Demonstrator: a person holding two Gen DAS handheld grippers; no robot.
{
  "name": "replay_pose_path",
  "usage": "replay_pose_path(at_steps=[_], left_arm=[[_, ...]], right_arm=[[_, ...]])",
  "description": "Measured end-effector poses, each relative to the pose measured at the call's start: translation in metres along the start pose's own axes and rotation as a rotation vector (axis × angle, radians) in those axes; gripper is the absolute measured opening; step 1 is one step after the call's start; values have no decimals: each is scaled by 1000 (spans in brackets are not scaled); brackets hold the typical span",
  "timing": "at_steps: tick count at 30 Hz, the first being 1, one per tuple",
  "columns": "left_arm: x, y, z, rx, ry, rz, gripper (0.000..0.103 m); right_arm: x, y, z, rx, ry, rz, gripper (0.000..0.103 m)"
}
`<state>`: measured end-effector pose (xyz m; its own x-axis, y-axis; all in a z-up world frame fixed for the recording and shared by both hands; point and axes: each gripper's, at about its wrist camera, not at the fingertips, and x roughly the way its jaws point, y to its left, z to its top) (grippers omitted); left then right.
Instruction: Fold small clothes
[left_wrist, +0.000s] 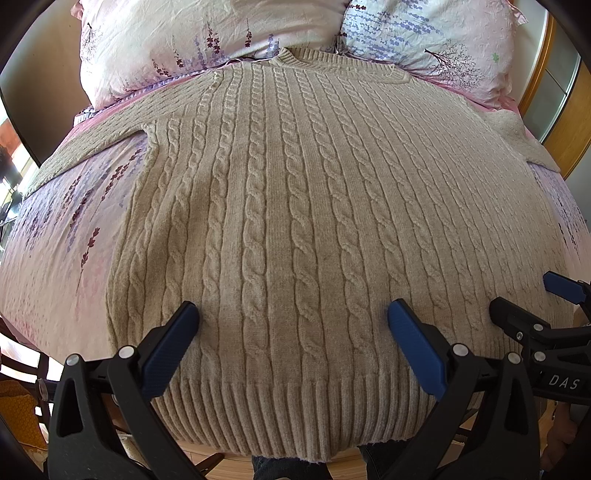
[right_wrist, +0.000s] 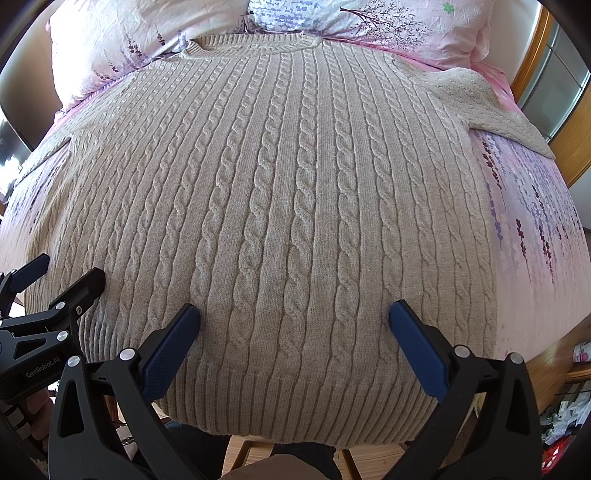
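Note:
A beige cable-knit sweater (left_wrist: 295, 192) (right_wrist: 288, 177) lies flat, front up, on a bed, with its collar (right_wrist: 251, 42) far from me and its ribbed hem (left_wrist: 288, 417) at the near edge. One sleeve (left_wrist: 92, 147) stretches out to the left, the other (right_wrist: 491, 107) to the right. My left gripper (left_wrist: 293, 314) hovers open over the lower left of the body, just above the hem. Over the lower right my right gripper (right_wrist: 294, 314) is open too. Each shows at the edge of the other's view: the right gripper (left_wrist: 528, 295), the left gripper (right_wrist: 64, 273). Nothing sits between either pair of fingers.
The bed sheet (left_wrist: 55, 240) (right_wrist: 535, 240) is pink with purple flowers. Two matching pillows (left_wrist: 177, 40) (right_wrist: 369, 22) lie beyond the collar. A wooden frame (right_wrist: 576, 140) stands at the right. Below the bed's near edge are the wooden floor (left_wrist: 229, 461), a person's legs (right_wrist: 288, 465) and clutter (right_wrist: 561, 424).

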<state>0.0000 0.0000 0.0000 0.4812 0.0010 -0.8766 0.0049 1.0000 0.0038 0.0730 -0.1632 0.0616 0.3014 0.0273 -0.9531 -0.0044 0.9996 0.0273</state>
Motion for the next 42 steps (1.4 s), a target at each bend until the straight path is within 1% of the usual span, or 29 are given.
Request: replay_pose_path(at_steps=[11,13,16,17,20,23,27,29,31,35,37,40,42], left_arm=[[1,1,1,5,18,-7,101],[1,3,4,-2,20,-14,101],[4,7,12,-27,17,-33,101],[4,9,14,-40,16,-44,101],[5,16,22,-84,13,-77,101],[8,19,33,-112,9,-72,101],[13,17,54,-106,-2,-64,101],[19,15,67,-102,4,-74,101],[26,14,80,-106,16,-95,101],[39,13,104,-142,30,-108,101],[43,13,114,-149,19,-112,101],[46,13,126,-159,-6,-148,101],[47,14,129,-175,-15,-168,101]], right_arm=[[0,-1,2,-12,3,12,102],[-2,-6,3,-10,-17,42,102],[-3,-19,6,22,-81,124,102],[-3,-22,7,28,-87,137,102],[-3,-30,11,56,-86,167,102],[-1,-38,16,93,-78,196,102],[-2,-51,30,148,-83,217,102],[-2,-72,42,218,-100,234,101],[-1,-106,55,320,-126,250,96],[-1,-187,81,560,-225,268,88],[1,-230,90,677,-271,269,82],[10,-289,95,859,-307,288,78],[18,-319,96,949,-324,310,75]])
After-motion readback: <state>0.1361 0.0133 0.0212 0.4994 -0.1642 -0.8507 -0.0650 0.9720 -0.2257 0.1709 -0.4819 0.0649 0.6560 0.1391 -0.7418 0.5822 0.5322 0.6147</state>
